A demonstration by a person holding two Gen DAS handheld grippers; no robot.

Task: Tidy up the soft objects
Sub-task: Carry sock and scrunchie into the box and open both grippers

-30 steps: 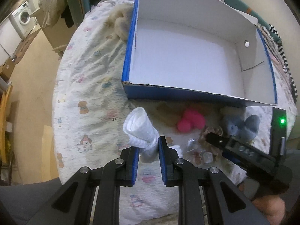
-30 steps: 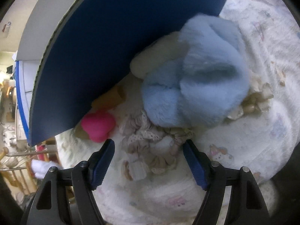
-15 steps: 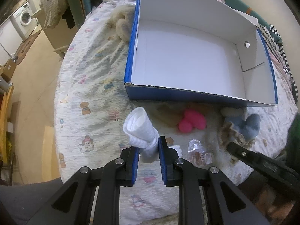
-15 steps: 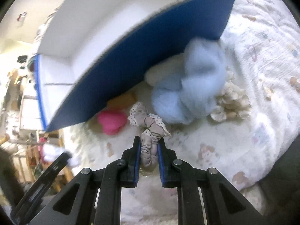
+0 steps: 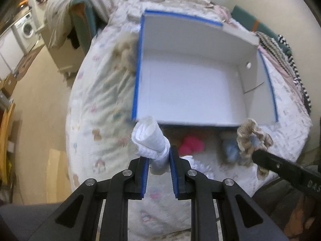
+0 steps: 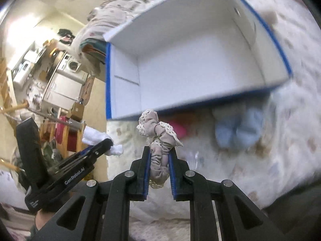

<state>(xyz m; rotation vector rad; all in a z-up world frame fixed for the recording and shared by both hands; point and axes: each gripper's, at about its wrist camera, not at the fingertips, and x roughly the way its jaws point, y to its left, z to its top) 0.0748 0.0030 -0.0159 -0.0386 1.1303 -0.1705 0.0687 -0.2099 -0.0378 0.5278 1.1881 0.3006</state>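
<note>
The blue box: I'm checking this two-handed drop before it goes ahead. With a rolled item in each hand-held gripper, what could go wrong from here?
1. Both bundles head for the same blue box from its near side; the left hand-held gripper and right hand-held gripper could bump.
2. The white rolled sock is pinched only at its tail, so it may unroll or slip.
3. The lace-trimmed beige bundle could catch the near wall and fall beside the pink item.

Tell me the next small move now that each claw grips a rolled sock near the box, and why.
Probably carry both forward over the box and let go. The left claw pinches the white sock, the right claw the lace-trimmed sock, both lifted off the bed; the box's white floor is bare just ahead.
</note>
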